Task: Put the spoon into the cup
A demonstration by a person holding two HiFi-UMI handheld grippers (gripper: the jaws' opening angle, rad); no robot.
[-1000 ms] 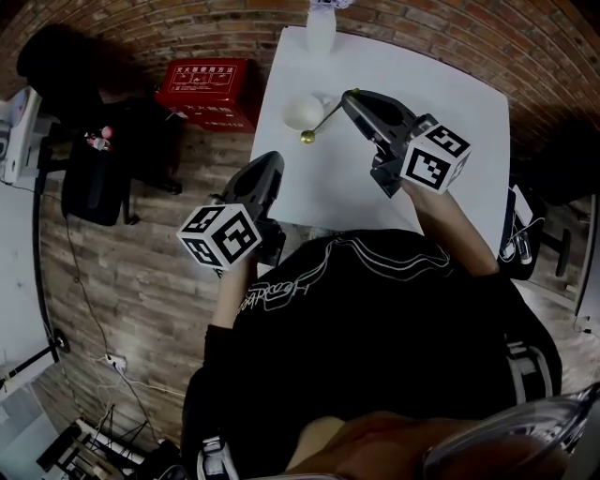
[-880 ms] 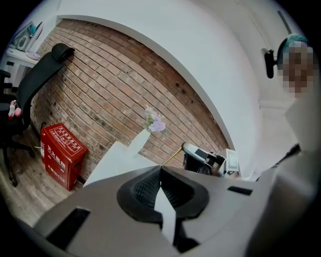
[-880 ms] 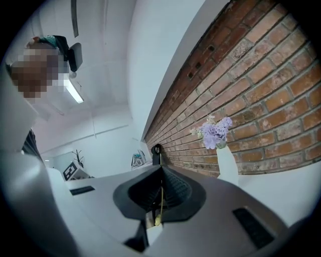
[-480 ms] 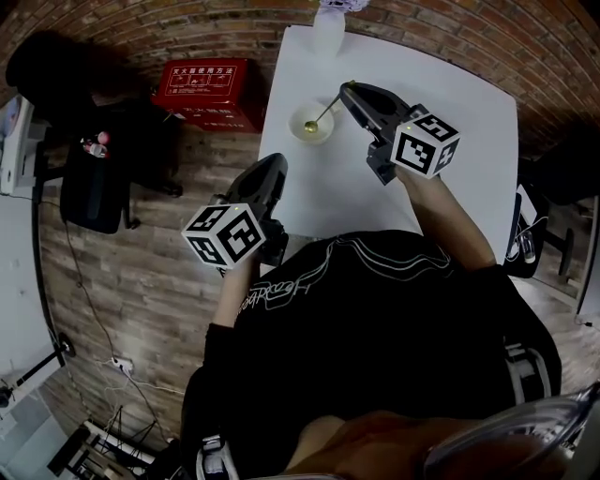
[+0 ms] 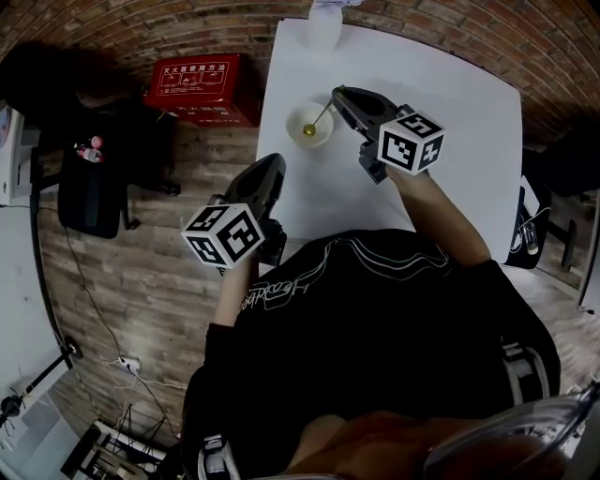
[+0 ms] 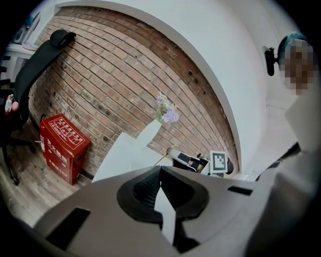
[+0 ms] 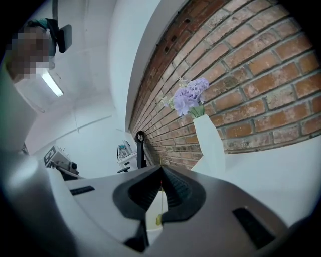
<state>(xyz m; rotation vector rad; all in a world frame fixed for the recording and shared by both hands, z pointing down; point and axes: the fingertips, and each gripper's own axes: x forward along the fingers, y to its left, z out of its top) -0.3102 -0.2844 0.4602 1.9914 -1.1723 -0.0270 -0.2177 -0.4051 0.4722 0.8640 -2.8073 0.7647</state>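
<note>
Right claw (image 5: pixel 339 94), clamping the spoon (image 5: pixel 320 116), is now dipping its bowl inside the cup (image 5: pixel 293 122), no longer beside it, so release is nearing; left claw (image 5: pixel 270 173) idling shut

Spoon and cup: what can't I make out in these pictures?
- Whether the spoon touches the bottom of the cup: too small in the head view.
- Most of the cup in the right gripper view: covered by the tongs of the right gripper.
- Flowers in the vase: cut off by the head view's top edge.

Head view steeply down over table (image 5: pixel 450 141), gripper views low, facing brick wall (image 7: pixel 261 60), sharing vase (image 7: pixel 208 143)
</note>
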